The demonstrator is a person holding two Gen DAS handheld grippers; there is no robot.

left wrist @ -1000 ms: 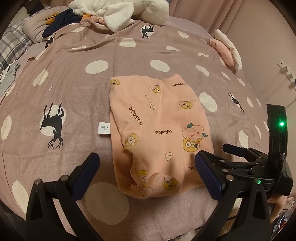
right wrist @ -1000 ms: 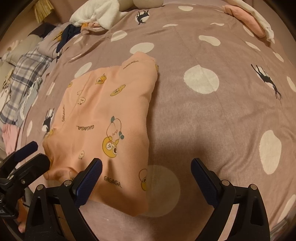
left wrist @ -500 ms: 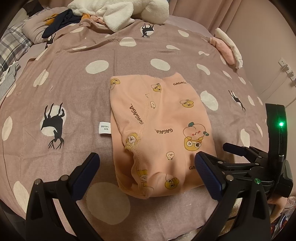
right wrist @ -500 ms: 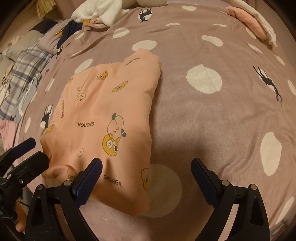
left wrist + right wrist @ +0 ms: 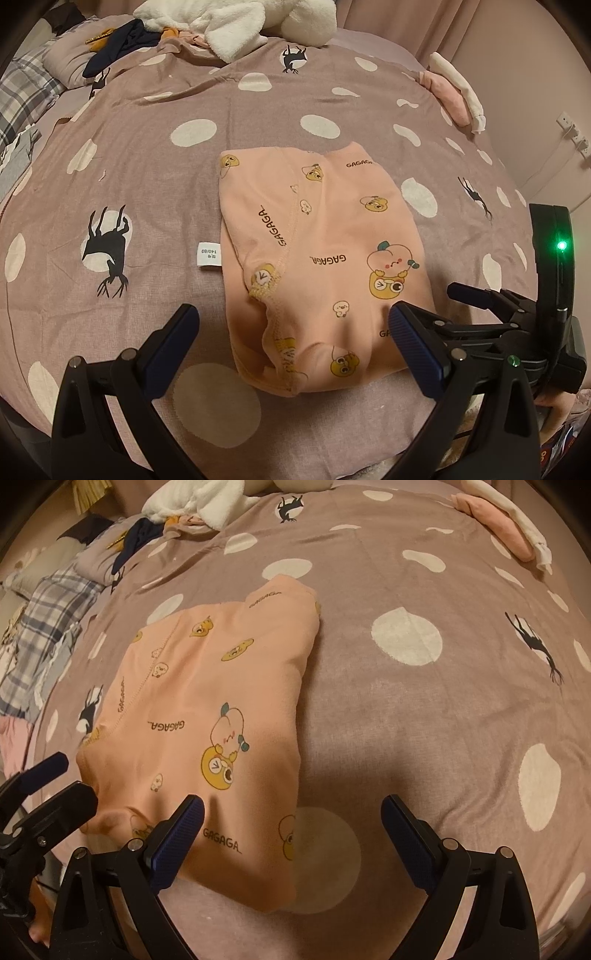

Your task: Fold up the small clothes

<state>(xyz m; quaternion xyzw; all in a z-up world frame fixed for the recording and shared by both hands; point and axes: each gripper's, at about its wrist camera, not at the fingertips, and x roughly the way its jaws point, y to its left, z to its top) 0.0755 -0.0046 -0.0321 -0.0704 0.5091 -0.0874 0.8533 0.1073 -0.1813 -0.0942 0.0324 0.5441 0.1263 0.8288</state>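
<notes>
Peach garment [image 5: 317, 258] folded on bedspread [image 5: 147, 177]; left gripper [image 5: 291, 339] wide | right gripper [image 5: 291, 827] wide

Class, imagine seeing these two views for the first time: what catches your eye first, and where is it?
A folded peach garment printed with cartoon animals lies mid-bed on the dotted mauve bedspread. Both open hand-held grippers frame its near edge: the left hand-held gripper and the right hand-held gripper. A fluffy white pile sits at the far end.

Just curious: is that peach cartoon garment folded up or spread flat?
Folded: the peach garment lies as a compact rectangle with layered edges on the bedspread.
</notes>
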